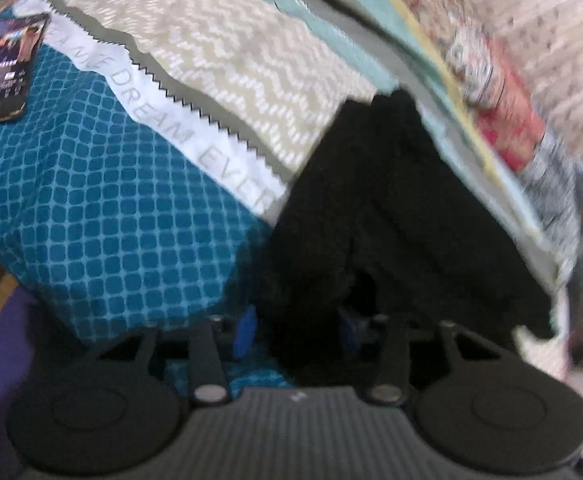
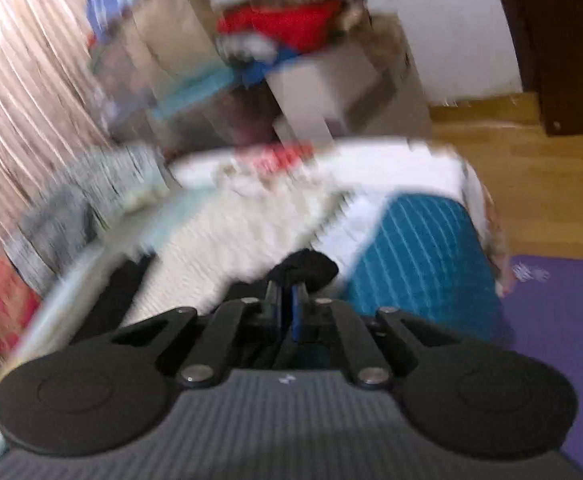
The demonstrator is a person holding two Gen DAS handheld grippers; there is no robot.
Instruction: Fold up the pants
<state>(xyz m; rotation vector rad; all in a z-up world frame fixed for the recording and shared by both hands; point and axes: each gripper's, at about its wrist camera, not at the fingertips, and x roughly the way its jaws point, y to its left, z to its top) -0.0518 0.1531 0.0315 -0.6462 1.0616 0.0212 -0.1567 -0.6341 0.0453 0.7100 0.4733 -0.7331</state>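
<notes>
Right wrist — hand-held gripper (image 2: 287, 300) pinching pants (image 2: 307, 266)

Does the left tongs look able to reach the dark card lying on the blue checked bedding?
Probably not yet: the left tongs seem closed on the black pants, so they'd need releasing first. The card itself lies uncovered.

Both grippers clamped on black cloth, each seen from its own wrist camera.

The left gripper (image 1: 299, 320) points forward and slightly down; its blue-tipped fingers (image 1: 246, 330) stand apart with a thick bunch of the black pants (image 1: 371, 220) filling the gap between them. The right gripper (image 2: 287, 300) has its fingers (image 2: 296, 308) drawn almost together, pinching a small wad of the same cloth just past the tips. Both views are blurred.
</notes>
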